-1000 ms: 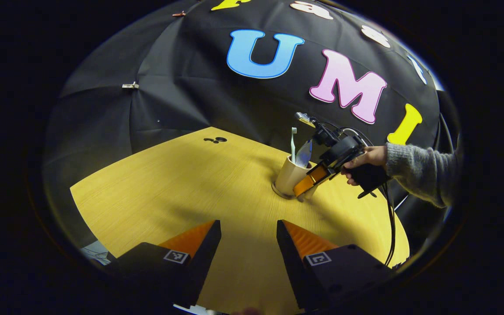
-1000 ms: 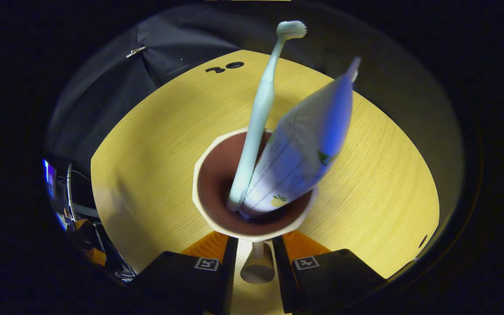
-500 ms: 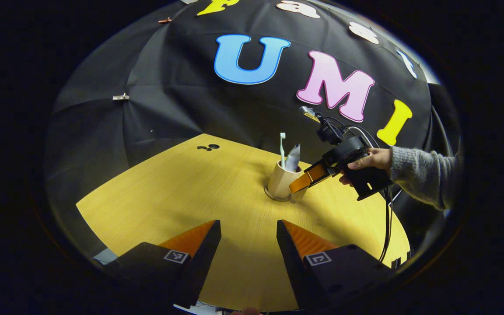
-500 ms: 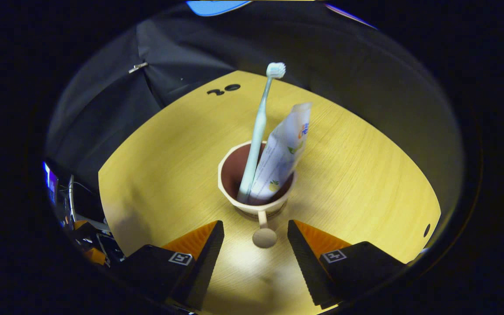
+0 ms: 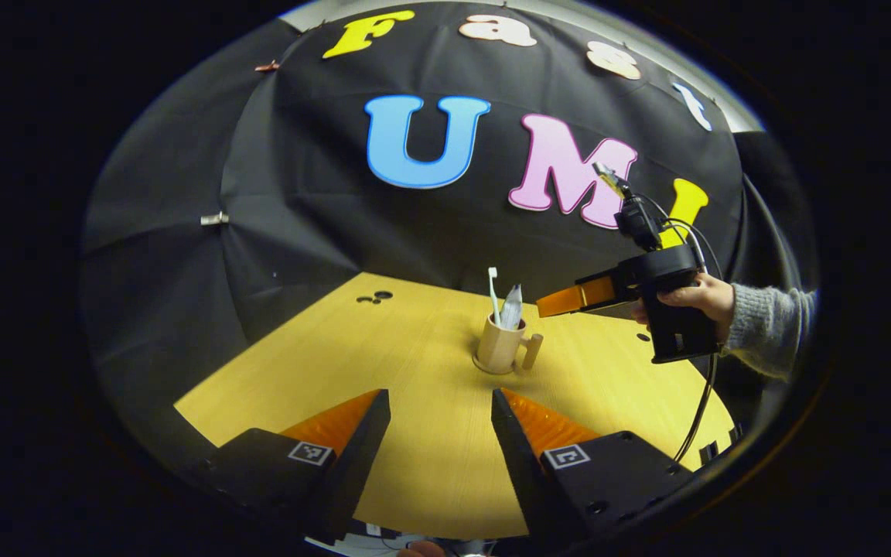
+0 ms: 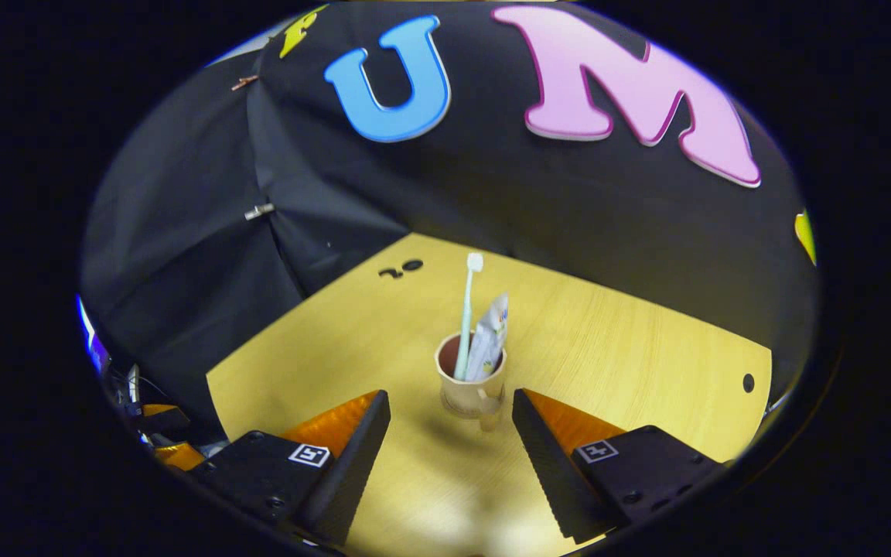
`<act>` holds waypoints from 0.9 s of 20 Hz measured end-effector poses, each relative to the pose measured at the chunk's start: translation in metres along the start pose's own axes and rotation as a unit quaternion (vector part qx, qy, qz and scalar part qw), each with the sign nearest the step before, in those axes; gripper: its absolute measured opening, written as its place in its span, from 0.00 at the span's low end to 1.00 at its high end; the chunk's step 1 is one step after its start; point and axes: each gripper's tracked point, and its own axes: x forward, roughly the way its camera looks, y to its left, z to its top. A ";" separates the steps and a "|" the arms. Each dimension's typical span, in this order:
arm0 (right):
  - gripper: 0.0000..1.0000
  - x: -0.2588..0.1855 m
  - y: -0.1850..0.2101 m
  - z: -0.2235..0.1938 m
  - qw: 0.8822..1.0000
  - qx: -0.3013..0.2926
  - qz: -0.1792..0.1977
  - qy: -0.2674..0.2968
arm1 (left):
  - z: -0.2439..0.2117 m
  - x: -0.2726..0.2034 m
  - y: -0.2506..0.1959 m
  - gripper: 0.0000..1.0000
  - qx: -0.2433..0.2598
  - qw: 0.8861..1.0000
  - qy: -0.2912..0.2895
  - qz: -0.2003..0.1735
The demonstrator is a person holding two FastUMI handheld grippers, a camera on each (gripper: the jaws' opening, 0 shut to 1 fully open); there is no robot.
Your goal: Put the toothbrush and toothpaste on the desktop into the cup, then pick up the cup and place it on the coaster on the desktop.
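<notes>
- Beige ceramic cup with a side handle stands upright on the yellow wood-grain table, towards its middle; in the right gripper view the handle faces me.
- Pale green toothbrush stands in the cup, long axis near vertical, bristle head up.
- White toothpaste tube leans just beside it, flat crimped end up.
- I can't make out a coaster under the cup.
- My right hand-held gripper: fingers wide apart, gripping nothing, clear of the cup; in the left gripper view it hangs above the table, a hand in a grey sleeve on it.
- My left hand-held gripper: fingers apart, empty, well apart from the cup.
</notes>
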 end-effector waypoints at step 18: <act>0.98 -0.235 0.072 0.062 0.971 -0.009 -0.080 -0.227 | 0.120 -0.081 -0.042 0.93 0.043 0.986 -0.126 -0.102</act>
